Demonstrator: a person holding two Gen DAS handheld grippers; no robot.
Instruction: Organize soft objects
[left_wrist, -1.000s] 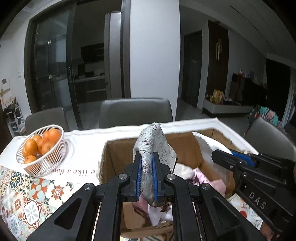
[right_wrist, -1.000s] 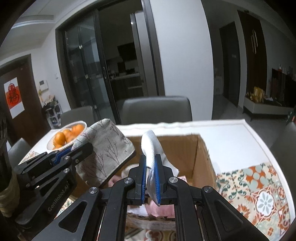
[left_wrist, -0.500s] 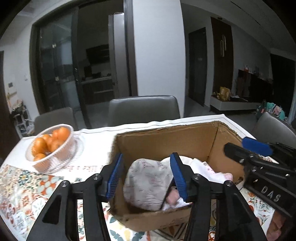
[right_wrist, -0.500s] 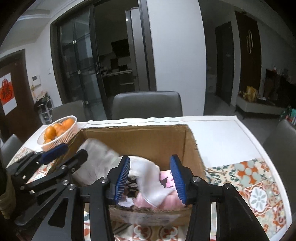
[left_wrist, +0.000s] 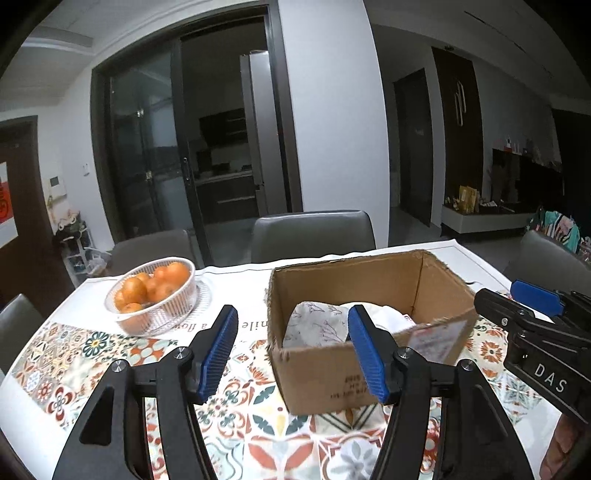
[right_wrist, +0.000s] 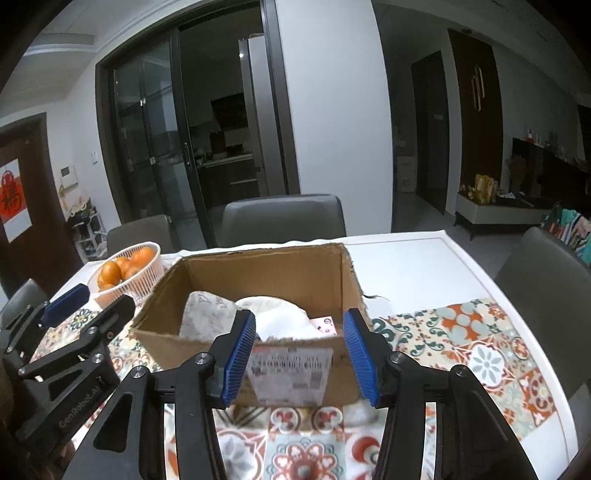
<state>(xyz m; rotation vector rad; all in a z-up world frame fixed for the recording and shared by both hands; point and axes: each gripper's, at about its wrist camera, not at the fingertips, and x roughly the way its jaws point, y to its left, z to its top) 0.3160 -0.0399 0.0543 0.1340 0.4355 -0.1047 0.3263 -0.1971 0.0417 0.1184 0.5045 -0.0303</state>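
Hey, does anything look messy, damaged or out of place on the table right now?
Only minor things. The cardboard box has ragged, torn edges with no flaps, most visible at its right corner. The grey patterned cloth and white cloth lie bunched inside rather than folded. The basket of oranges sits upright, nothing spilled.

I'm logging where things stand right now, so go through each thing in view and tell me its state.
Left gripper: open, empty, in front of the box.
Right gripper: open, empty, in front of the box.
Cardboard box: top open, upright on the table.
Grey patterned cloth: lying inside the box, left side.
White cloth: lying inside the box, beside the grey one.
Fruit basket: upright, holding oranges.
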